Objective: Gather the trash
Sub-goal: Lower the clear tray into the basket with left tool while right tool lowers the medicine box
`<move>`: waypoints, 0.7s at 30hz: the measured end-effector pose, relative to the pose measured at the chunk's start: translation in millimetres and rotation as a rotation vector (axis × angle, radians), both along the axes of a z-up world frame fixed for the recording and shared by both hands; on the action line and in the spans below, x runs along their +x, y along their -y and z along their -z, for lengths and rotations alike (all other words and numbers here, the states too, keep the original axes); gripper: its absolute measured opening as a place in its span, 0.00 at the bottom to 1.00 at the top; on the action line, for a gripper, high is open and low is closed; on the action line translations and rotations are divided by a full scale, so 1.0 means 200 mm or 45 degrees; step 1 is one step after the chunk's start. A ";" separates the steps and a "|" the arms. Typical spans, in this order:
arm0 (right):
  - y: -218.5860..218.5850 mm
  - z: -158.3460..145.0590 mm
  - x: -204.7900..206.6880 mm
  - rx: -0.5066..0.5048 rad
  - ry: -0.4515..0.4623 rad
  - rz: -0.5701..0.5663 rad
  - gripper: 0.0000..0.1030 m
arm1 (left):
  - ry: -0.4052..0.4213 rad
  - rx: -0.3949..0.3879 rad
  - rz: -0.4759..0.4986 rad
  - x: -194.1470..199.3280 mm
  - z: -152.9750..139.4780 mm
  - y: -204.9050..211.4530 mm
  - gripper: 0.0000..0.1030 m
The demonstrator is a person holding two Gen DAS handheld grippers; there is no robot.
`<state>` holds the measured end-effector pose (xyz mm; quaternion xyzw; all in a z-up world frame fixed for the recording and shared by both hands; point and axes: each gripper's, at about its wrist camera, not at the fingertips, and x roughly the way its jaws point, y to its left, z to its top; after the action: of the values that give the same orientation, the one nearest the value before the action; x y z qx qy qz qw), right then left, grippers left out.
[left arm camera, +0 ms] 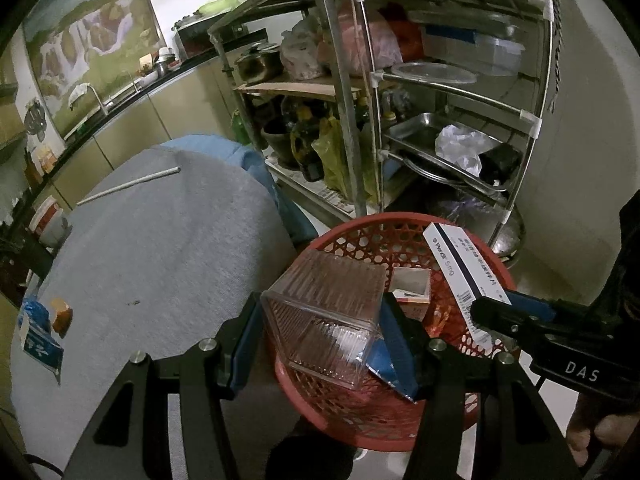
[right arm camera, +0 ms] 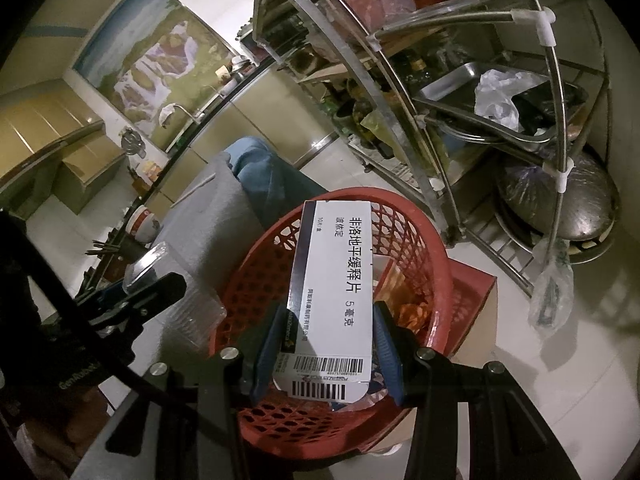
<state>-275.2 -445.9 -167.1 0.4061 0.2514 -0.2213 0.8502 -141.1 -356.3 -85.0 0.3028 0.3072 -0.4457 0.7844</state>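
Note:
My left gripper [left arm camera: 324, 320] is shut on a clear ribbed plastic container [left arm camera: 324, 316] and holds it over the near rim of a red mesh basket [left arm camera: 360, 236]. My right gripper [right arm camera: 328, 344] is shut on a white medicine box [right arm camera: 336, 276] with black Chinese print and holds it over the same basket [right arm camera: 424, 248]. The box also shows in the left wrist view [left arm camera: 460, 264], with the right gripper [left arm camera: 508, 312] coming in from the right. The basket holds a small open carton [left arm camera: 412, 288] and orange wrappers [left arm camera: 438, 316].
A table with grey cloth [left arm camera: 160, 240] lies left of the basket, with a white straw [left arm camera: 128, 186], a blue-white packet [left arm camera: 38, 340] and an orange piece [left arm camera: 62, 314]. A metal rack [left arm camera: 360, 120] with trays and bags stands behind. A bagged item [right arm camera: 552, 292] hangs from the rack.

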 end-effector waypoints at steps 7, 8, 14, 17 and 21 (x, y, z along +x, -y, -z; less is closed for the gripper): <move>-0.02 -0.01 0.01 -0.001 0.005 -0.015 0.46 | 0.026 0.014 -0.001 -0.01 0.01 0.00 0.58; -0.02 -0.01 0.01 -0.002 0.006 -0.019 0.46 | 0.030 0.015 -0.001 -0.01 0.01 0.00 0.58; -0.02 -0.01 0.02 0.000 0.005 -0.020 0.46 | 0.043 0.026 -0.001 -0.01 0.02 0.01 0.58; -0.01 -0.01 0.02 0.005 0.007 -0.020 0.46 | 0.048 0.033 -0.001 -0.01 0.03 0.01 0.58; -0.02 0.00 0.02 0.006 0.005 -0.019 0.46 | 0.050 0.040 -0.002 -0.01 0.03 0.01 0.58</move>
<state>-271.7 -442.2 -166.8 0.4067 0.2534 -0.2135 0.8513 -143.1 -359.1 -91.5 0.3233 0.2989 -0.4342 0.7859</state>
